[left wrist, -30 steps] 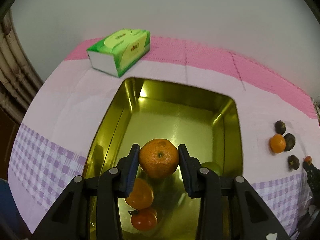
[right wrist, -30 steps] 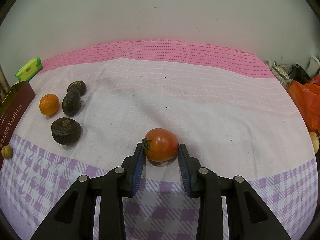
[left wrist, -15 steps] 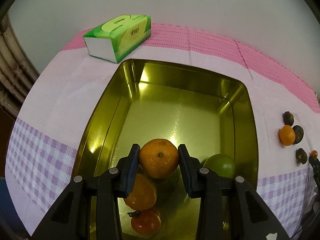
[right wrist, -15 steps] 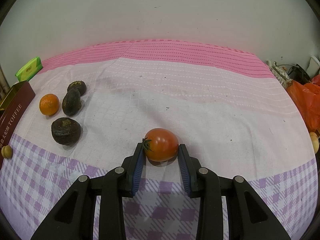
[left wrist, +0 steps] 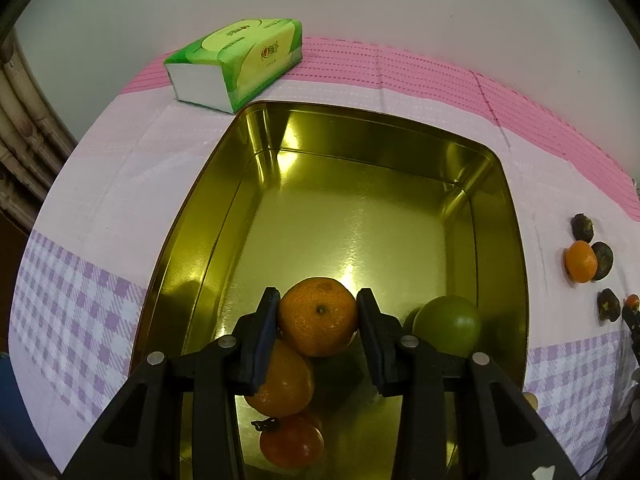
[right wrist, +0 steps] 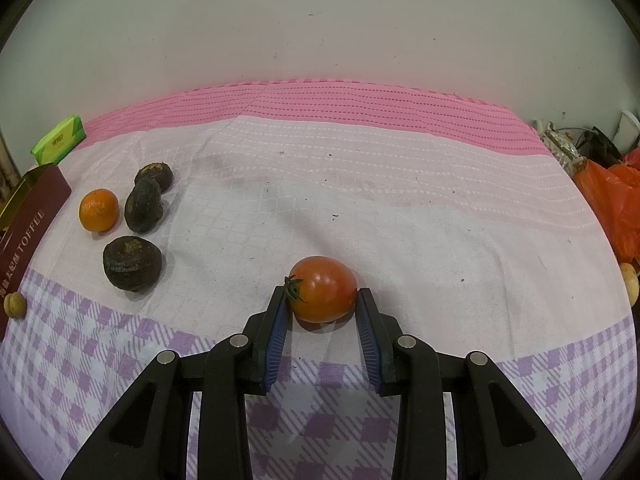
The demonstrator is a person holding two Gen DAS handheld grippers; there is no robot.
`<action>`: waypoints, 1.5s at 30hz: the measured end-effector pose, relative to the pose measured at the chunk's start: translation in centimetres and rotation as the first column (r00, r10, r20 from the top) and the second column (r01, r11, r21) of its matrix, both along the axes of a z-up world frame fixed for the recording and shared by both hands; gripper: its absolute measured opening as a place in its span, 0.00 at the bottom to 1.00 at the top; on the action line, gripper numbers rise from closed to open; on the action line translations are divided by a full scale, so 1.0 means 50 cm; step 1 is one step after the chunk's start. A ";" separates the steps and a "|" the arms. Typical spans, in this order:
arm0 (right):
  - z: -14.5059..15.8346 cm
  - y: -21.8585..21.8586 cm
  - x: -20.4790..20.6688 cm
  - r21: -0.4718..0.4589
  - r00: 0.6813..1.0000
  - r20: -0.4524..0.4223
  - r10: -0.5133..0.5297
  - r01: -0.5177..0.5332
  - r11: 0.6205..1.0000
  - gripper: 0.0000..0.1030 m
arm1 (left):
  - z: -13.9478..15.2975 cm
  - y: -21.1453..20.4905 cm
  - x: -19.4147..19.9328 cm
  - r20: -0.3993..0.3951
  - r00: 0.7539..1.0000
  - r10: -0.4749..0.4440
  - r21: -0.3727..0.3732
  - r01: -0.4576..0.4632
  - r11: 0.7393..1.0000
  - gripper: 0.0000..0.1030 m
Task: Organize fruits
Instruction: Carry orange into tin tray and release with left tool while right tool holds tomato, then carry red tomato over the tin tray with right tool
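The left tool (left wrist: 318, 312) is clamping a mandarin (left wrist: 318, 314) between its blue pads and holding it above the near end of the gold tin (left wrist: 516, 240), which serves as the landmark here. Inside the tin, three fruits are lying at the near end: one orange fruit (left wrist: 286, 380) directly beneath the held mandarin, one red tomato (left wrist: 291, 444) nearer the camera than that, and one green fruit (left wrist: 448, 330) against the right wall. The far half of the tin floor is showing only reflections. Behind the tin's far left corner, one green tissue pack (left wrist: 236, 64) is resting on the pink cloth (left wrist: 120, 184) covering the bench.

To the right of the tin, well apart from it, four loose fruits are sitting in a cluster: one small mandarin (right wrist: 99, 210) and three dark wrinkled fruits (right wrist: 144, 206), the middle dark one touching or nearly touching the farthest. One small tan nut-like ball (right wrist: 14, 305) is lying just beside the tin's maroon outer wall.

Further right of the tin, the right tool (right wrist: 322, 300) is gripping a second tomato (right wrist: 323, 289) that is sitting on the cloth, its pads pressing both sides, its green stem against the left pad. Nothing is standing between this tomato and the tin except the loose cluster. At the far right edge of the bench, an orange plastic bag (right wrist: 612, 196) and assorted clutter are piled.
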State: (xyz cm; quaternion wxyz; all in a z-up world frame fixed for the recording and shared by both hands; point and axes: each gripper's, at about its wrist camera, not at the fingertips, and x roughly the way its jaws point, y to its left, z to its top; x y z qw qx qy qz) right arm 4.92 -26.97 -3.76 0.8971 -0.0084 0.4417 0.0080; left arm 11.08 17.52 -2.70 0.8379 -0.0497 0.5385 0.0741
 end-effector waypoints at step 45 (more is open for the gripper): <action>0.005 0.019 0.034 -0.045 0.998 -0.049 -0.032 0.030 0.999 0.34 | 0.084 0.012 -0.121 0.146 0.989 0.009 -0.006 -0.009 1.000 0.59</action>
